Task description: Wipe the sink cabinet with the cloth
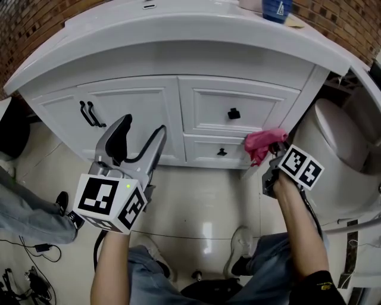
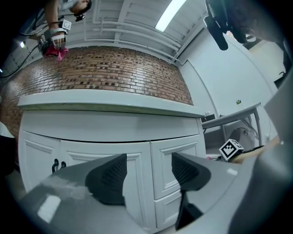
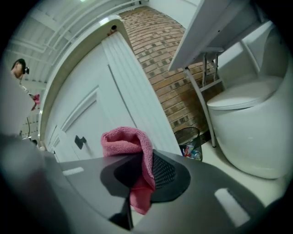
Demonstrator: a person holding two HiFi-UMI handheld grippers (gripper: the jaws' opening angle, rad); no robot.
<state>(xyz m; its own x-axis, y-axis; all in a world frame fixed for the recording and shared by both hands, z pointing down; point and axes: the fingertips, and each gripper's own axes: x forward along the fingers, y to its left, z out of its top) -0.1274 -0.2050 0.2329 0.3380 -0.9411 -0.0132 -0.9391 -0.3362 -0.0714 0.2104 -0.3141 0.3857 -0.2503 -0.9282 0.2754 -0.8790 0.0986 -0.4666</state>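
Observation:
The white sink cabinet [image 1: 178, 107] fills the head view, with doors at left and two drawers at right. A pink cloth [image 1: 262, 143] is bunched against the lower drawer's right end, near the cabinet corner; my right gripper [image 1: 271, 156] is shut on it. In the right gripper view the cloth [image 3: 132, 146] folds between the dark pads, close to the cabinet side [image 3: 123, 87]. My left gripper [image 1: 140, 140] stands open in front of the door panel, holding nothing; its jaws are apart in the left gripper view [image 2: 149, 176].
A white toilet [image 1: 339, 155] stands right of the cabinet. A small waste bin [image 3: 190, 139] sits by the brick wall. A blue container [image 1: 275, 9] rests on the countertop. Black door handles [image 1: 89, 113] are at left. Cables lie on the floor at lower left.

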